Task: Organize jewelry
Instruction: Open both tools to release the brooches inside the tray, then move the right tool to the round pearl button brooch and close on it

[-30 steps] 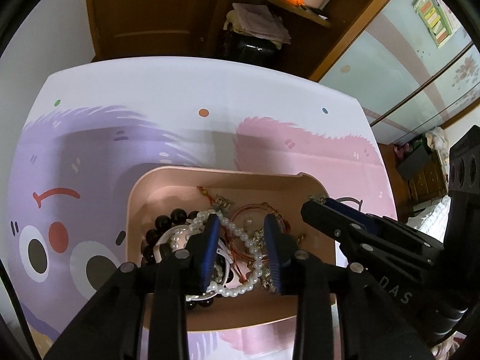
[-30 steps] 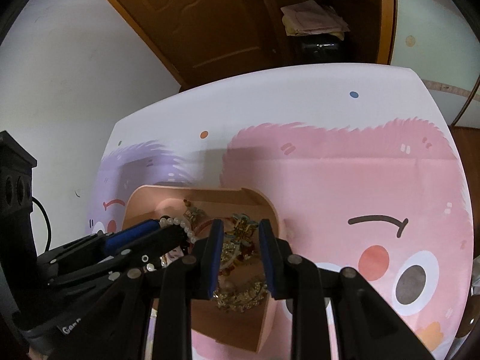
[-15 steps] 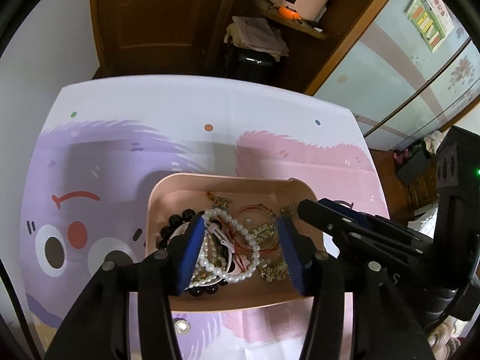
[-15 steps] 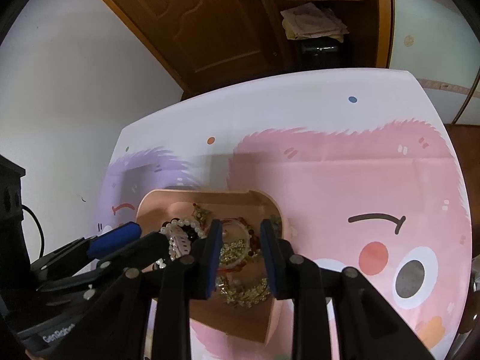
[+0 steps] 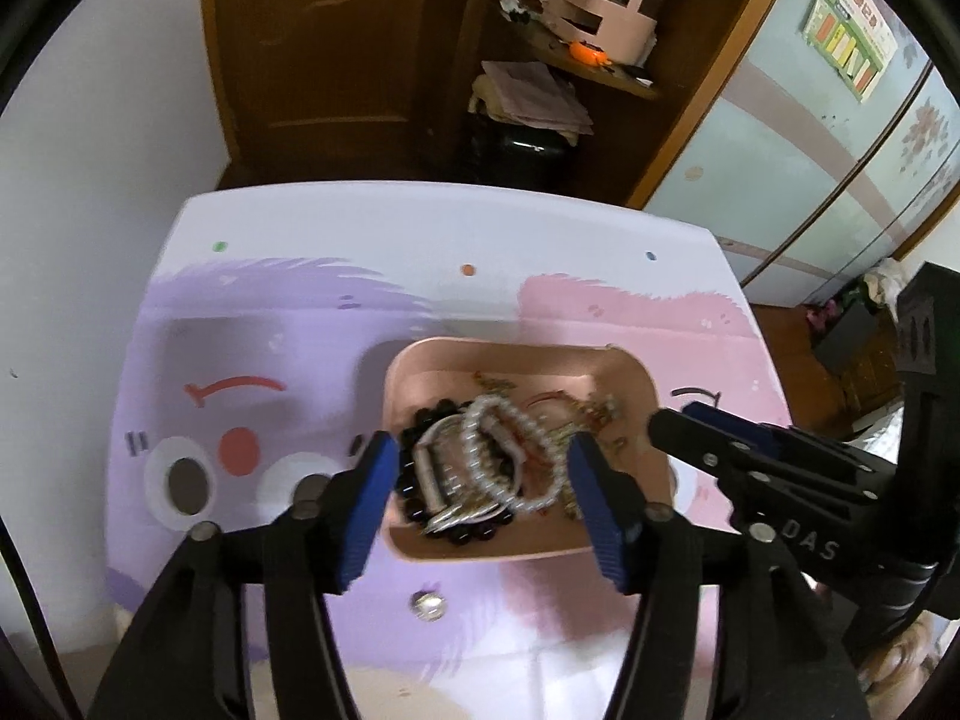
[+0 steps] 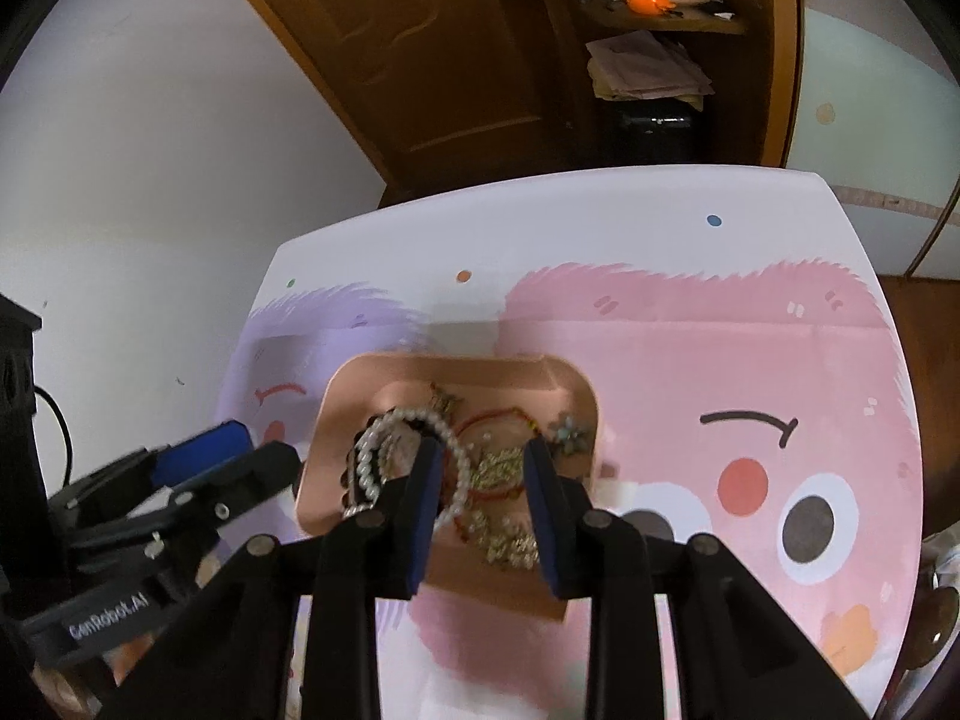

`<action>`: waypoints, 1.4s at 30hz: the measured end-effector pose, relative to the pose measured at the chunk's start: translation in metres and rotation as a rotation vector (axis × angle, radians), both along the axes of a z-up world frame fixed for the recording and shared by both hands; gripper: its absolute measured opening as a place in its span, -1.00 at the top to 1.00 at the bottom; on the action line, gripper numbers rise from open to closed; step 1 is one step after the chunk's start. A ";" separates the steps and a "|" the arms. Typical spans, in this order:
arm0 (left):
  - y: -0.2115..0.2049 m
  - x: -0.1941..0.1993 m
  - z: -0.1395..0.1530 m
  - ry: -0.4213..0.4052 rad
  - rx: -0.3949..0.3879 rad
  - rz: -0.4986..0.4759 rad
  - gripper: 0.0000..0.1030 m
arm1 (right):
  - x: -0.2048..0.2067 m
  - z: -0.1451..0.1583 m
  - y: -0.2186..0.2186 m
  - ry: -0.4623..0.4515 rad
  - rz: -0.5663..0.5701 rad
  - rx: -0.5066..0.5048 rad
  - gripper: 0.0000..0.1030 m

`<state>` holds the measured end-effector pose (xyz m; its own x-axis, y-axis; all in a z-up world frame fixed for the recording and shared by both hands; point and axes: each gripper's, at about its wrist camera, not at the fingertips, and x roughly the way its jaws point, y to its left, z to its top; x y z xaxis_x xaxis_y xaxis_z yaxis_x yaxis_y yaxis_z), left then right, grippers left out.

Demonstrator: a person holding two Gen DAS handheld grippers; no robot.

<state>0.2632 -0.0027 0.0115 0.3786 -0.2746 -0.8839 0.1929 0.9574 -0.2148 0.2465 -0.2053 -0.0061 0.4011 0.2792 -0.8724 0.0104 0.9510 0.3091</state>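
A pink tray (image 5: pixel 420 372) (image 6: pixel 354 396) sits mid-table holding a heap of jewelry: a white pearl bracelet (image 5: pixel 510 456) (image 6: pixel 414 420), a black bead bracelet (image 5: pixel 420 420), a red cord bangle (image 6: pixel 498 420) and gold chains (image 6: pixel 504 540). My left gripper (image 5: pixel 483 480) is open, raised above the tray's near side, empty. My right gripper (image 6: pixel 483 468) is open and empty above the tray. A small silver earring (image 5: pixel 427 605) lies on the cloth in front of the tray.
The table wears a cartoon cloth, purple (image 5: pixel 252 360) at left and pink (image 6: pixel 720 360) at right. Behind stand a brown door (image 5: pixel 336 60), a shelf with a pink organizer (image 5: pixel 600 6) and folded papers (image 5: pixel 528 96). A spoon-like object (image 6: pixel 936 606) lies at the right edge.
Both grippers have lifted up and back from the tray. The left jaws have opened wide and the right jaws have opened wider. The jewelry stays in the tray.
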 end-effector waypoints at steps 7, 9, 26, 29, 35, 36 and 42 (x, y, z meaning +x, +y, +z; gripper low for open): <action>0.031 -0.023 0.004 -0.016 0.044 0.041 -0.21 | -0.027 0.004 0.031 0.008 0.088 -0.046 0.45; 0.039 -0.030 0.002 -0.019 0.057 0.054 -0.25 | -0.034 0.004 0.042 0.009 0.119 -0.063 0.45; 0.086 -0.072 -0.025 -0.020 0.123 0.122 -0.62 | -0.067 -0.016 0.108 0.067 0.288 -0.104 0.45; 0.094 -0.074 -0.035 0.008 0.114 0.138 -0.62 | -0.066 -0.024 0.114 0.089 0.295 -0.089 0.45; 0.111 -0.076 -0.054 0.054 0.094 0.182 -0.62 | -0.054 -0.047 0.123 0.168 0.307 -0.064 0.36; 0.113 -0.076 -0.057 0.059 0.091 0.190 -0.62 | -0.052 -0.050 0.125 0.177 0.309 -0.065 0.36; 0.128 -0.074 -0.067 0.090 0.064 0.228 -0.62 | -0.038 -0.068 0.138 0.215 0.316 -0.097 0.36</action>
